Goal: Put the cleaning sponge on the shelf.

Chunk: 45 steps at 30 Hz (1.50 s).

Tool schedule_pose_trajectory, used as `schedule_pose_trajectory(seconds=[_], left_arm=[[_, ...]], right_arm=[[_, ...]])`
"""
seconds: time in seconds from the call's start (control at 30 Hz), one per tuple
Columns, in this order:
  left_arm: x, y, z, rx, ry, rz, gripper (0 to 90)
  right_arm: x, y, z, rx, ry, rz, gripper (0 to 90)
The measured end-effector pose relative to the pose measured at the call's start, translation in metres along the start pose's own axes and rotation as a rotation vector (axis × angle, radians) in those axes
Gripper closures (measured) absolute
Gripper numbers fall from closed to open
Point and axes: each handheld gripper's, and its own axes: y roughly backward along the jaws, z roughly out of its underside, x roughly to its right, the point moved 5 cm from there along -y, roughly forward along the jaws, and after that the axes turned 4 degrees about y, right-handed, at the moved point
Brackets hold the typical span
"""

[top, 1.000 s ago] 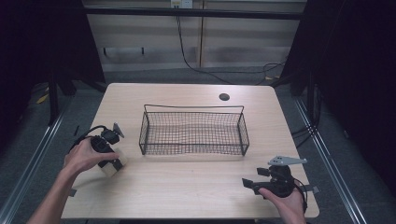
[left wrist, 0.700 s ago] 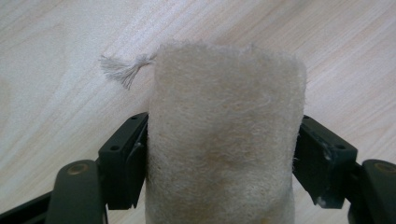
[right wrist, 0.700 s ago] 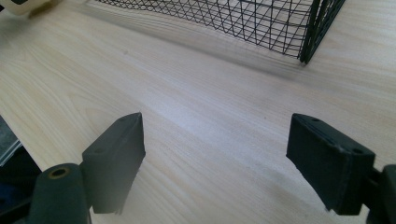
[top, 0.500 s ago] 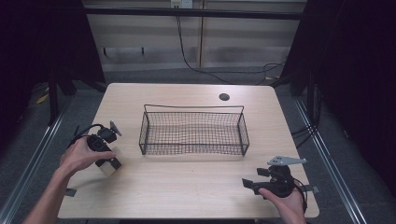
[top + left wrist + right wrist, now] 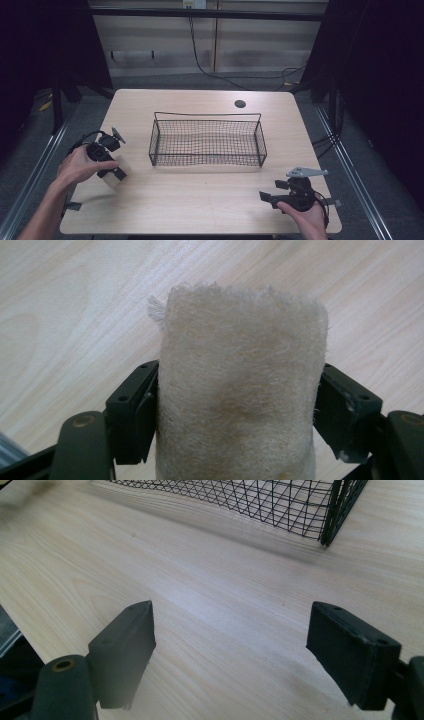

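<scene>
A beige felt roll [image 5: 240,405] is clamped between the jaws of my left gripper [image 5: 240,377], whose pads press on both its sides. In the high view the left gripper [image 5: 111,170] sits at the table's left side, a hand around it, with the pale felt roll [image 5: 116,180] at its tip on or just above the wood. A black wire basket [image 5: 207,117] stands mid-table, with nothing in it. My right gripper [image 5: 266,196] rests near the front right edge, pointing left, jaws wide apart. In its own view the right gripper [image 5: 232,612] holds nothing, and the basket's corner [image 5: 300,510] lies ahead.
The wooden table [image 5: 200,210] has a round black cable hole [image 5: 240,104] at the back right. Metal floor rails run along both sides of the table, and cables hang at the back wall.
The left hand and its gripper have drifted slightly to the left with the felt roll still held. The right gripper has stayed put.
</scene>
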Motion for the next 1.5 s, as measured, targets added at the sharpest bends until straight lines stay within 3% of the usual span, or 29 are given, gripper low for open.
schedule_pose_trajectory(seconds=[0.8,1.07,1.33,1.5], left_arm=[[0.011,0.041,0.002,0.029,-0.011,-0.003,27.4],[0.021,0.054,-0.001,0.043,-0.036,-0.005,27.4],[0.029,0.066,-0.004,0.059,-0.062,0.024,27.4],[0.043,0.071,-0.008,0.061,-0.085,0.019,27.4]], right_arm=[[0.000,0.001,0.000,0.002,-0.002,-0.002,19.1],[0.000,0.000,0.000,0.000,-0.001,-0.005,19.1],[0.000,0.000,0.000,-0.001,-0.002,-0.006,19.1],[-0.001,0.000,0.000,0.000,-0.002,-0.008,19.0]])
